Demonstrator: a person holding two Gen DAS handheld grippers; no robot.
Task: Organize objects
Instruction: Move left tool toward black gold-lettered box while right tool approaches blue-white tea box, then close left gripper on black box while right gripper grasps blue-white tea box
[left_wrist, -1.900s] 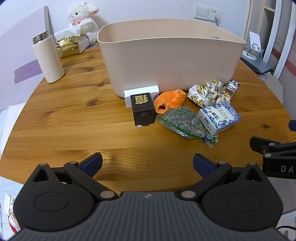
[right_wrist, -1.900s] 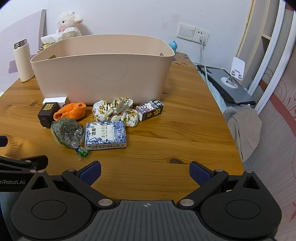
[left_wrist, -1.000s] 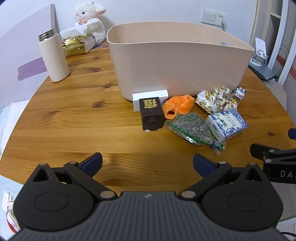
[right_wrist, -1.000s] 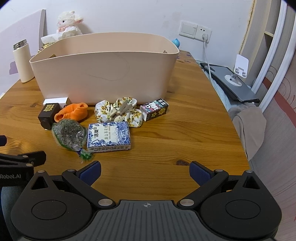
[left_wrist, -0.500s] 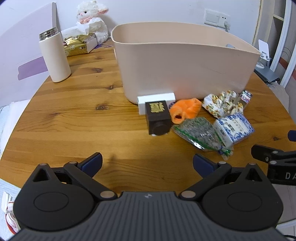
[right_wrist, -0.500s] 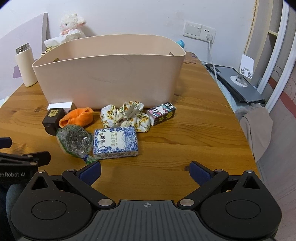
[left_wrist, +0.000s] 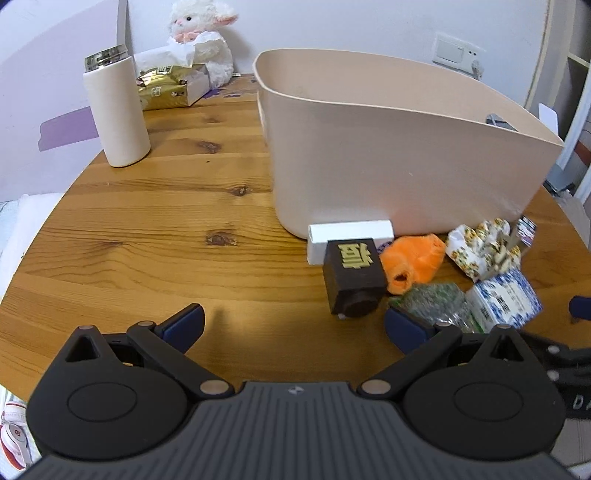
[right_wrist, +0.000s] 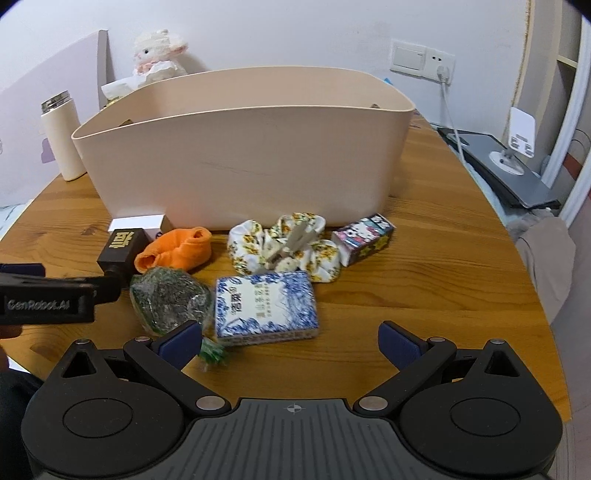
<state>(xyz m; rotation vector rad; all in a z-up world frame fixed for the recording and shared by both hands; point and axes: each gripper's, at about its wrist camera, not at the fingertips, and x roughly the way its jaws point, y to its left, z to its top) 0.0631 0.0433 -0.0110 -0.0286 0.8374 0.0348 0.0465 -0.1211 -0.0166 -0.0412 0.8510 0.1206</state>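
Both grippers, left gripper (left_wrist: 293, 325) and right gripper (right_wrist: 290, 341), gape empty before clutter fronting the bin (right_wrist: 240, 162).

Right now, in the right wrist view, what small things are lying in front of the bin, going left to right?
Dark box with gold character → orange cloth → floral scrunchie bundle → cartoon-print box. The green bag and the blue-and-white packet lie nearer, overlapping that row, so I leave them out.
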